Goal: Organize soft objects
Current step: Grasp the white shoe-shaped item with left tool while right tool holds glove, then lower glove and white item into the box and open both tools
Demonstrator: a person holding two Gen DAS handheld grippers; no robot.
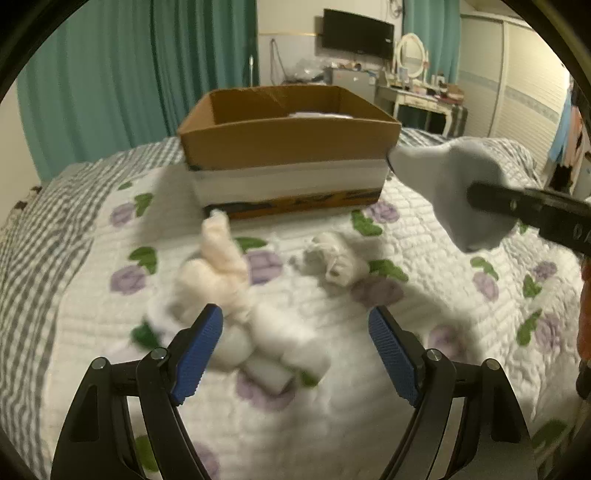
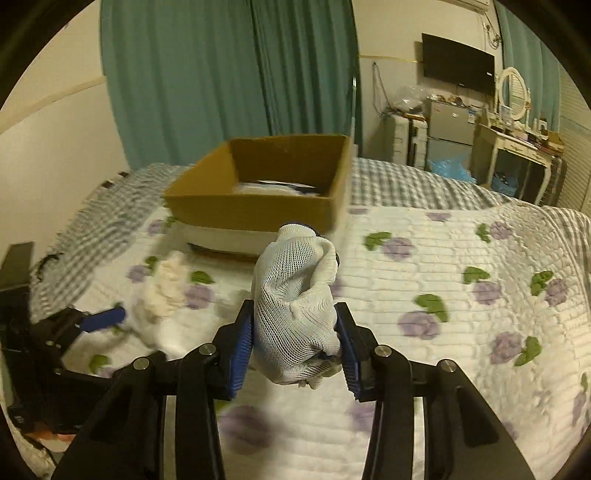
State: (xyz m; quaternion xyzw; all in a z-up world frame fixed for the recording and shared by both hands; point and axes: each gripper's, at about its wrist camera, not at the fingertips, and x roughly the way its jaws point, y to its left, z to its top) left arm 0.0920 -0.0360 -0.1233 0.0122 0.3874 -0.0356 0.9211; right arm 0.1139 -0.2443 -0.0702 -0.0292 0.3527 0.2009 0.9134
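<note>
My right gripper (image 2: 295,343) is shut on a balled white mesh sock (image 2: 295,295) and holds it above the bed; the sock also shows in the left wrist view (image 1: 454,192), right of the box. An open cardboard box (image 1: 288,144) stands on the quilt ahead, also in the right wrist view (image 2: 258,210), with white items inside. My left gripper (image 1: 295,347) is open, low over a cream soft bundle (image 1: 221,266) and a white roll (image 1: 266,369). A small white rolled sock (image 1: 336,258) lies further ahead. The cream bundle shows in the right wrist view (image 2: 166,288).
The bed has a white quilt with purple flowers (image 2: 443,295) and a grey checked sheet (image 1: 33,240). Teal curtains (image 1: 129,74) hang behind. A dressing table with mirror (image 1: 413,88) and a wall TV (image 1: 356,35) stand at the back right.
</note>
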